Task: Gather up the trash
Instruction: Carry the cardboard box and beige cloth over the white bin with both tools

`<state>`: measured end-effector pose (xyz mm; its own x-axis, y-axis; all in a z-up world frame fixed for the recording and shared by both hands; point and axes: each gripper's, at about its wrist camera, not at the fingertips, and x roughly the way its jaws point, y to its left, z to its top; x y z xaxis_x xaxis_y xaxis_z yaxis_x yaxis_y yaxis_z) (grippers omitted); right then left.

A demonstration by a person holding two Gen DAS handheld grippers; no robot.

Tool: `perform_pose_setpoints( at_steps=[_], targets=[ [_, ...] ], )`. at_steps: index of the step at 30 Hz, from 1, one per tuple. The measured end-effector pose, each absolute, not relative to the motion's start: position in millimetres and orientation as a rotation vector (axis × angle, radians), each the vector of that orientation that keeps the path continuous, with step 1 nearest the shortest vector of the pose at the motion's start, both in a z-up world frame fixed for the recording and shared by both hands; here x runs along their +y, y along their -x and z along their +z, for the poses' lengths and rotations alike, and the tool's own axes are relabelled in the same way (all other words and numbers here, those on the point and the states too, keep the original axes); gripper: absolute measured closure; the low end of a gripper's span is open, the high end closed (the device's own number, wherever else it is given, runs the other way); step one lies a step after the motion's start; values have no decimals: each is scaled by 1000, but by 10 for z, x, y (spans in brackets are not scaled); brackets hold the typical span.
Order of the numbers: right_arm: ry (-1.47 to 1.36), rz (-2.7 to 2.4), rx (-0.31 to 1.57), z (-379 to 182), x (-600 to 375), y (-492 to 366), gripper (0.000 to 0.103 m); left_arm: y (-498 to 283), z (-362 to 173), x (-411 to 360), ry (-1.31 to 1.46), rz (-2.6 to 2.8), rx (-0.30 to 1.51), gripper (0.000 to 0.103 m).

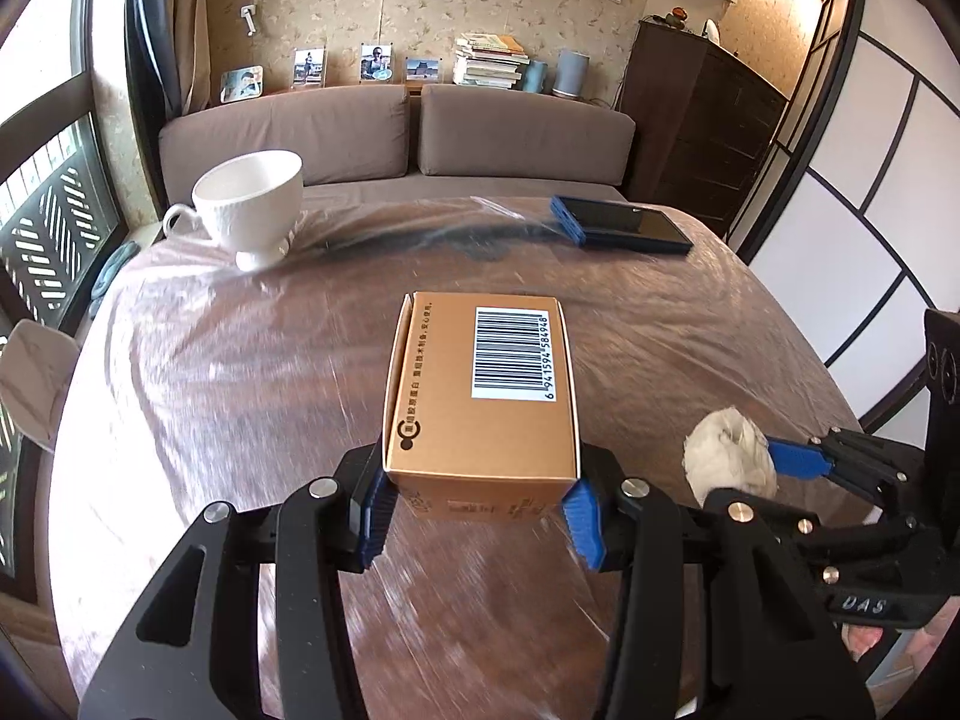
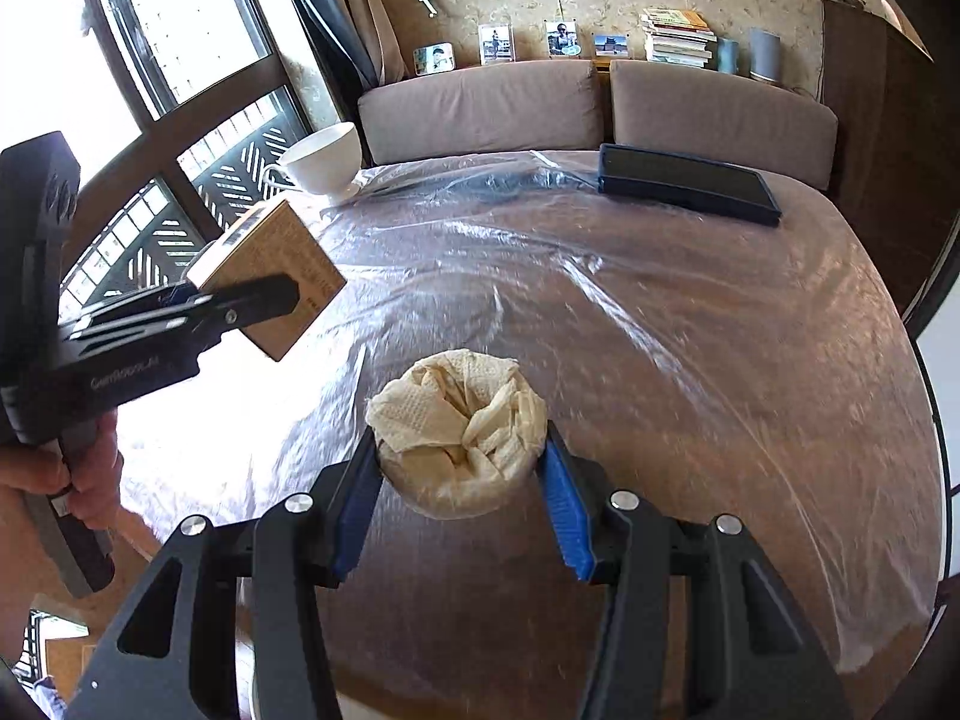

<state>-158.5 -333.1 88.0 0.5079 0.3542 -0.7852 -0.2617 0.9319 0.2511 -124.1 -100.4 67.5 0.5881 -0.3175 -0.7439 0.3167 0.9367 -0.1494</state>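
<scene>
My left gripper [image 1: 477, 495] is shut on a tan cardboard box [image 1: 480, 390] with a barcode label, held above the table. The box also shows at the left of the right wrist view [image 2: 282, 276], clamped in the left gripper [image 2: 240, 306]. My right gripper [image 2: 459, 480] is shut on a crumpled cream paper towel [image 2: 459, 420], held over the table. The towel also shows at the right of the left wrist view [image 1: 729, 459], in the right gripper [image 1: 780, 468].
A round table under clear plastic sheet [image 1: 240, 390] carries a white cup [image 1: 252, 210] at the far left and a dark blue tablet [image 1: 624, 231] at the far right. A brown sofa [image 1: 396, 138] stands behind. A window is on the left, a dark cabinet [image 1: 696, 126] on the right.
</scene>
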Motion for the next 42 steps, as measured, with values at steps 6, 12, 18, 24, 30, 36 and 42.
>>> perform_pose_setpoints(
  at_steps=[6,12,18,24,30,36,42],
  targets=[
    [-114,395,968,932,-3441,1834,53,1587,665,-1039,28,-359,881,54],
    [-107,422,960,993,-3503,2078,53,1881,650,-1079,44,-350,890,54],
    [-100,452,960,1012,-3563,2309,53,2157,652,-1091,53,-348,898,54],
    [-86,489,961,1031,-3601,2550,53,2435,675,-1111,53,-352,898,54],
    [-73,524,964,1053,-3637,2769,53,2660,669,-1141,50,-346,904,54],
    [-49,554,971,1048,-3666,3003,53,2875,611,-1202,39,-356,926,54],
    [-43,569,987,1001,-3722,3182,53,3045,554,-1266,17,-376,947,54]
  ],
)
